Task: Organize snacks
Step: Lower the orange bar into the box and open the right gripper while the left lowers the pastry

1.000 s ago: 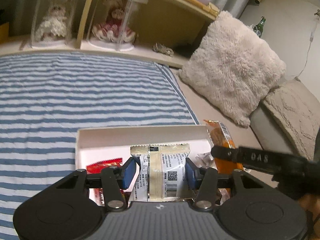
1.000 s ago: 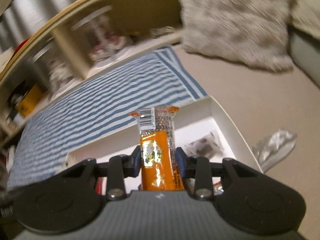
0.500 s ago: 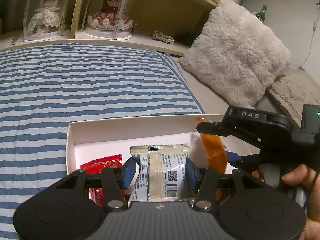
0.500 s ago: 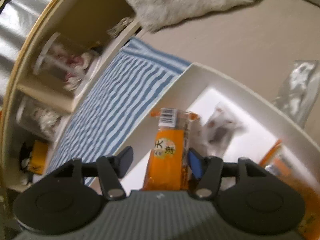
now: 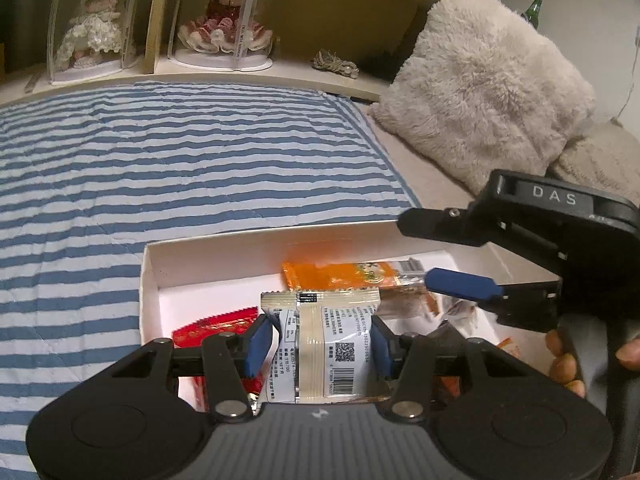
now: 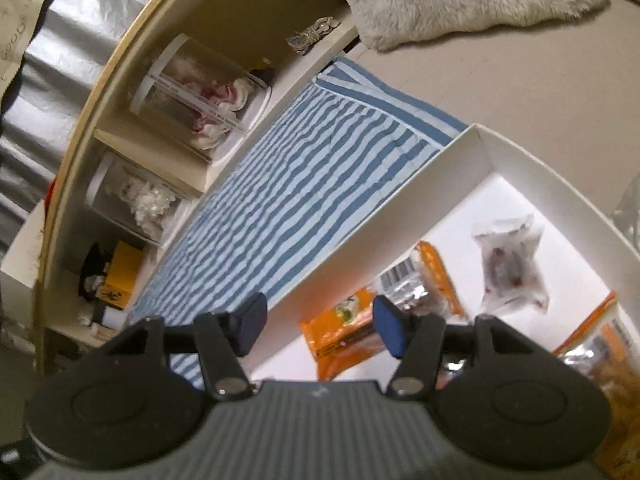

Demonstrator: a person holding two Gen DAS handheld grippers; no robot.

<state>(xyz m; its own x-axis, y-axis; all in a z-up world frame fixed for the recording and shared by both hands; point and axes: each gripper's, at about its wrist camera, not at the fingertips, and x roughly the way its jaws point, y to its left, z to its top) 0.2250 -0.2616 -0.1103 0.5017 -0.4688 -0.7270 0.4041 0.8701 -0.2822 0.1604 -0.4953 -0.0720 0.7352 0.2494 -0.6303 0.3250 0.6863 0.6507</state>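
Observation:
My left gripper (image 5: 318,346) is shut on a cream and white snack packet (image 5: 326,342) with a barcode, held over the white box (image 5: 208,250). An orange snack bar (image 5: 352,276) lies flat inside the box near its far wall. My right gripper (image 6: 320,330) is open and empty above the box (image 6: 400,188), tilted, with the orange snack bar (image 6: 352,330) lying below its fingers. In the left wrist view the right gripper (image 5: 448,252) reaches in from the right, held by a hand (image 5: 568,360). A red packet (image 5: 212,330) sits at the box's left.
The box rests on a blue striped blanket (image 5: 160,152). Inside it are a clear packet with dark pieces (image 6: 512,264) and another orange packet (image 6: 600,352). A fluffy cushion (image 5: 488,104) lies at the right. A wooden shelf (image 5: 280,20) with dolls in clear cases stands behind.
My right gripper opened and let go of the orange snack bar, which now lies flat in the box. My left gripper still holds its packet, a little closer over the box.

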